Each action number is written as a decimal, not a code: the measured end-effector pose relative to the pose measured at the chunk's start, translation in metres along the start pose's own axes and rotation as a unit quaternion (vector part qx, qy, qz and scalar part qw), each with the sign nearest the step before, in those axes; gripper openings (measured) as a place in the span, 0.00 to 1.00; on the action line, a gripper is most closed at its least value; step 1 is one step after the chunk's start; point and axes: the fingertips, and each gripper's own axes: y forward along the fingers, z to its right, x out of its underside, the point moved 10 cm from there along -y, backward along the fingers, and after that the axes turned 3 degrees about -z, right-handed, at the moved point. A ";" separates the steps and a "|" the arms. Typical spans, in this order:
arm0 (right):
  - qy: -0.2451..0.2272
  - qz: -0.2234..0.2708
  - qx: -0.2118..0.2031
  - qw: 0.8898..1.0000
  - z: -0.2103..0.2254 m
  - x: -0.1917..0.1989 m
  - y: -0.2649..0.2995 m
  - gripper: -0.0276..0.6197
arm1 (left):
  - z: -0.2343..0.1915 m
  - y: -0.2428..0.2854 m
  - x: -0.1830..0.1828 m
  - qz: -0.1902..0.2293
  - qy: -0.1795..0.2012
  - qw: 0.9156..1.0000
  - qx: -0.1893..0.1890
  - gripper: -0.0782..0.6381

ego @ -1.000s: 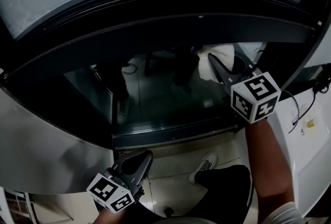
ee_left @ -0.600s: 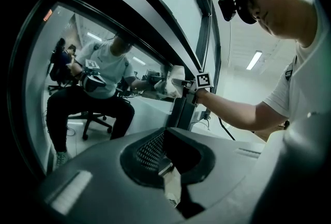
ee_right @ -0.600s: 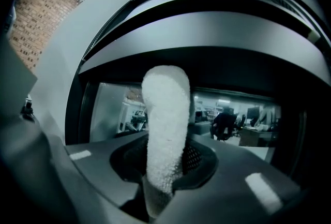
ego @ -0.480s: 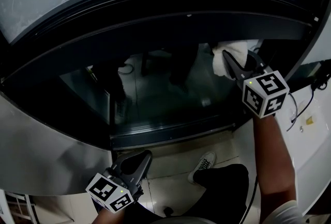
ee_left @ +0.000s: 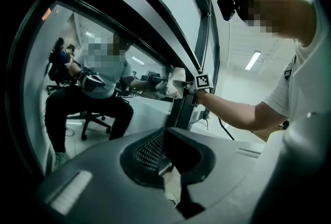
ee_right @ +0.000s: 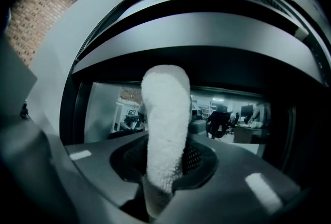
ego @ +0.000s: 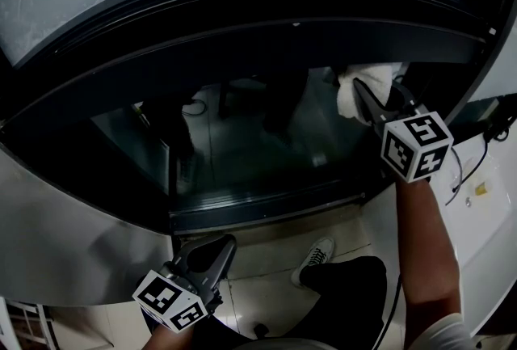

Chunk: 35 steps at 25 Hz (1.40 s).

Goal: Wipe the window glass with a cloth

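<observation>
Cloth (ego: pixel 350 96) tight between right tongs (ego: pixel 365 94), against window glass (ego: pixel 258 148)

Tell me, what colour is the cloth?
White. The cloth shows best in the right gripper view.

The cloth (ego: pixel 363 86) touches window glass (ego: pixel 242 148), upper right.
</observation>
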 end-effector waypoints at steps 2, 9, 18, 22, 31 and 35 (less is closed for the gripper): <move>0.000 -0.002 0.001 1.000 0.000 0.000 0.001 0.18 | -0.001 -0.001 0.000 0.002 0.000 1.000 0.000 0.13; -0.001 -0.007 0.003 1.000 0.000 -0.001 0.002 0.18 | -0.002 -0.001 0.000 0.004 -0.002 1.000 0.002 0.13; -0.002 -0.012 0.014 1.000 -0.003 -0.001 0.002 0.19 | -0.004 -0.005 0.002 0.010 -0.004 1.000 -0.001 0.13; -0.001 -0.013 0.015 1.000 -0.003 -0.001 0.002 0.19 | -0.004 -0.004 0.002 0.013 0.001 1.000 0.004 0.13; 0.018 0.012 0.047 0.999 -0.022 0.006 -0.014 0.19 | -0.013 -0.016 0.001 0.036 -0.011 0.999 -0.010 0.13; 0.017 0.024 0.055 0.998 -0.053 0.011 -0.034 0.19 | -0.017 -0.026 -0.004 0.056 -0.005 0.998 -0.019 0.13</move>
